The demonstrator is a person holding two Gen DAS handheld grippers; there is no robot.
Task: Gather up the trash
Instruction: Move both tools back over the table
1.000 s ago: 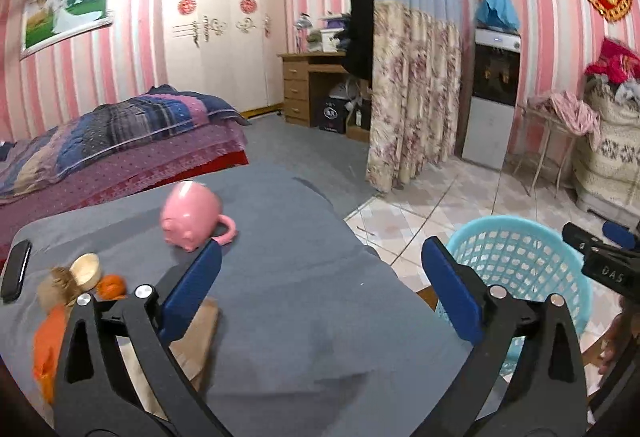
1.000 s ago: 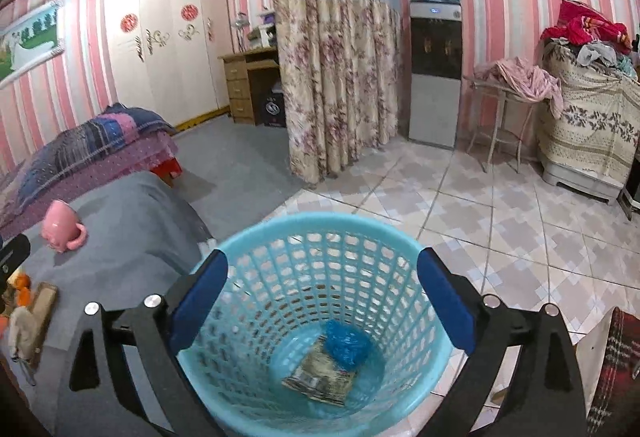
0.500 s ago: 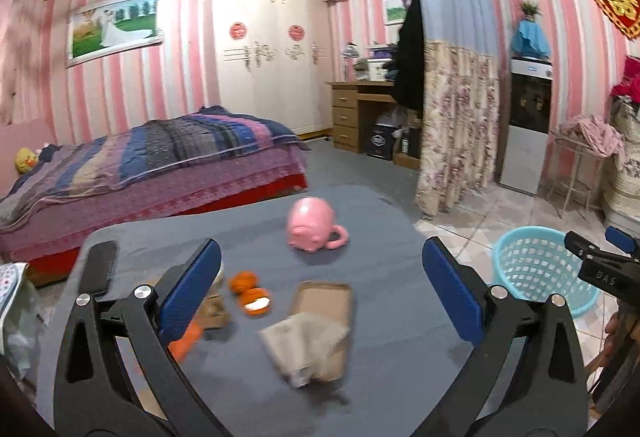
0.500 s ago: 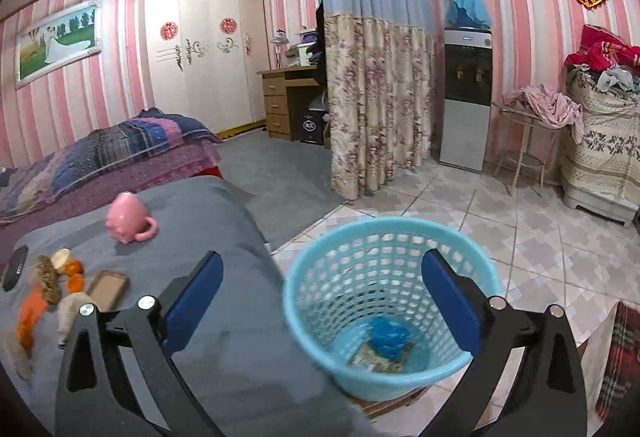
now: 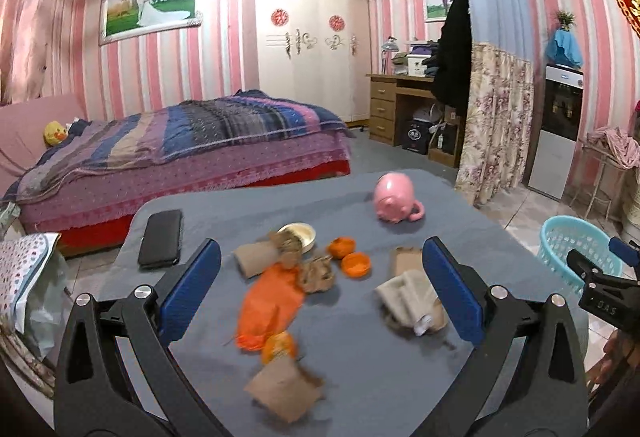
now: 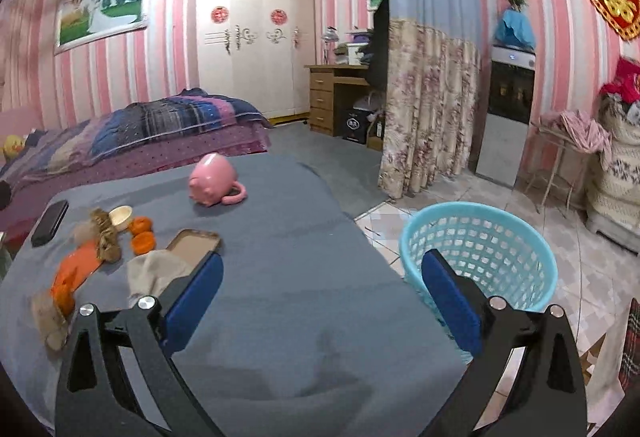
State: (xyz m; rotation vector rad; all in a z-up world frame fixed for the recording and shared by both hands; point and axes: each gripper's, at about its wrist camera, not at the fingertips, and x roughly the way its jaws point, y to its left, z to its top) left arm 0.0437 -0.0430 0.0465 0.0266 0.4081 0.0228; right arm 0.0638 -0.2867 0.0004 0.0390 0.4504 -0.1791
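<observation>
We hold both grippers, left [image 5: 320, 293] and right [image 6: 320, 291], wide and empty above the table [image 6: 280, 277]; trash [image 5: 272, 301] left, basket [image 6: 480, 249] right.

Left gripper [image 5: 322, 293] is held level and forward, its two blue-padded fingers [image 5: 191, 291] spread wide with nothing between them. Right gripper [image 6: 320, 303] takes the same pose, jaws wide apart and empty, black frame arms angling up from the lower corners of its own view. In the left wrist view, the right gripper's black body [image 5: 606, 287] shows at the right edge, with fingertips of the person's hand [image 5: 610, 361] just below it.
</observation>
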